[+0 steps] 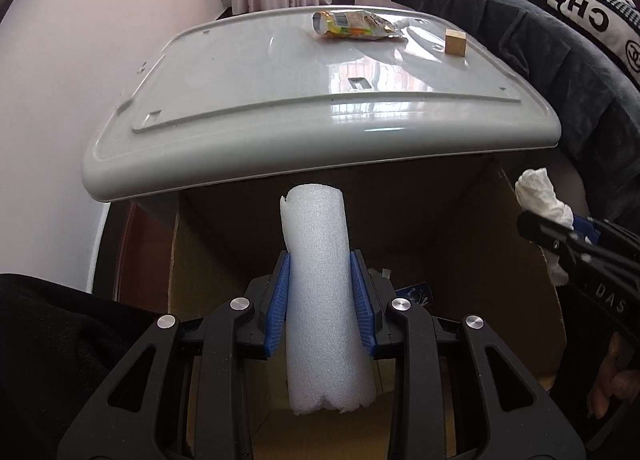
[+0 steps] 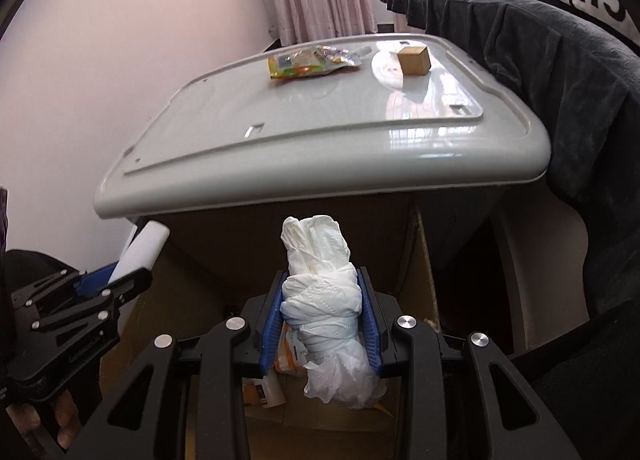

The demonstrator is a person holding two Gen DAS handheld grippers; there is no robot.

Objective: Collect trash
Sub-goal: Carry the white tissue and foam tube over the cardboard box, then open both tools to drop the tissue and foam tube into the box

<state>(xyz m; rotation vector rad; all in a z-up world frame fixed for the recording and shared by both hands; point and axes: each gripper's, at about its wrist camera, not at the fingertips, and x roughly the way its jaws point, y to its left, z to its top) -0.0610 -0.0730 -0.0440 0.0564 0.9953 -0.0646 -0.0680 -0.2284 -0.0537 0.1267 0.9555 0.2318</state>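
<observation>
White tabletop overhangs cardboard box. Left gripper clamps foam roll, right gripper clamps tissue wad. Release both well inside box; wrapper, block remain at far edge.

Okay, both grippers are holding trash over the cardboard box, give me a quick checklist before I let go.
1. Left gripper grip on the foam roll: ok, both blue pads press its sides.
2. Right gripper grip on the wadded tissue: ok, clamped mid-bundle.
3. Cardboard box under the foam roll: ok, its open interior shows below and behind.
4. Box under the tissue: ok, earlier trash is visible in the box below.
5. Grippers apart from each other: ok, a clear gap between them.
6. Trash left on the white tray: not ok, a snack wrapper and a small brown box remain.
</observation>
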